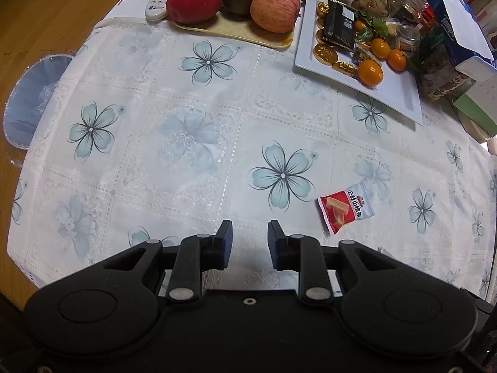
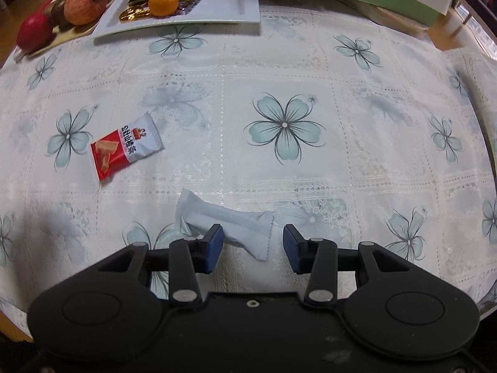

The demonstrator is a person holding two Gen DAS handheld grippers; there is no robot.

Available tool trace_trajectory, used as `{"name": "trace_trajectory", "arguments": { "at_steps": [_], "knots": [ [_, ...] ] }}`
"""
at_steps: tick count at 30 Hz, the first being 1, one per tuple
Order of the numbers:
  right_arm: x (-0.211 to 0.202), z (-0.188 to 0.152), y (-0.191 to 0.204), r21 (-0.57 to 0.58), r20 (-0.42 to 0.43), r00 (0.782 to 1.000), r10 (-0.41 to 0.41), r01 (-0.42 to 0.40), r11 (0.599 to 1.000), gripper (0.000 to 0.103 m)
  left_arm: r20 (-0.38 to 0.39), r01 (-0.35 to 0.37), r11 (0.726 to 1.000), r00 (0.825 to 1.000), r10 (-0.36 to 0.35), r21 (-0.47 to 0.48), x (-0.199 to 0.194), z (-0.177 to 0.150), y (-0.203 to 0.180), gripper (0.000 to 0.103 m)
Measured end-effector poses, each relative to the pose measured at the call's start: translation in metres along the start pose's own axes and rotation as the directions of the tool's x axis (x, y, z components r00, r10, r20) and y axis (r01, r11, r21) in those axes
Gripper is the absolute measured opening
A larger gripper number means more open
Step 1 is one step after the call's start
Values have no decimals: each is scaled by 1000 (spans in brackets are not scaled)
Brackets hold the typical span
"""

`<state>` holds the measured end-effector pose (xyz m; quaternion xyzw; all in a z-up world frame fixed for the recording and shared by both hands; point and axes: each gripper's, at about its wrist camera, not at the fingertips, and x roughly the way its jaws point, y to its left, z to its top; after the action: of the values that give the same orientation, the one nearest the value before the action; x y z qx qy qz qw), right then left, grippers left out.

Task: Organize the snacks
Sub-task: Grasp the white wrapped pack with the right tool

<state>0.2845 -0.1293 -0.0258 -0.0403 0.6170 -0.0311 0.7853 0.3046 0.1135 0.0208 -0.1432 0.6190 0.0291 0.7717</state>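
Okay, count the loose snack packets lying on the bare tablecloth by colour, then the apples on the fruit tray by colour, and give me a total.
red-and-white packet: 1
plain pale packet: 1
red apple: 1
pink-striped apple: 1
Total: 4

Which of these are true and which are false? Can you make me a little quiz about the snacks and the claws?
1. The red and white snack packet lies on the flowered tablecloth. True.
2. The right claw is squeezing the pale wrapped snack. False: the snack lies on the cloth with the claw open above it.
3. The white plate holds gold coins and small oranges. True.
4. The left claw holds an apple. False: it is open and empty.
5. The red apple sits on the white plate. False: it sits on the cream tray.
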Motion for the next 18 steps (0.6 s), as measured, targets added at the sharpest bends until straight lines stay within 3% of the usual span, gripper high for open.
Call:
{"name": "trace_trajectory", "arguments": {
  "at_steps": [4,8,15,18],
  "knots": [
    [5,-1,13,-132,13,1000,-9,11,991,44,-11,-4,1000,1000,4,4,4,0,-2,34],
    [11,4,22,-186,31,999,-15,21,982,44,-13,-8,1000,1000,8,20,5,0,-7,34],
    [28,19,17,-131,-1,1000,24,-23,991,43,-28,-6,998,1000,8,68,10,-5,-19,34],
    [30,19,7,-43,-33,996,85,-86,995,27,-45,14,997,999,-11,71,14,-4,-22,34]
  ]
}}
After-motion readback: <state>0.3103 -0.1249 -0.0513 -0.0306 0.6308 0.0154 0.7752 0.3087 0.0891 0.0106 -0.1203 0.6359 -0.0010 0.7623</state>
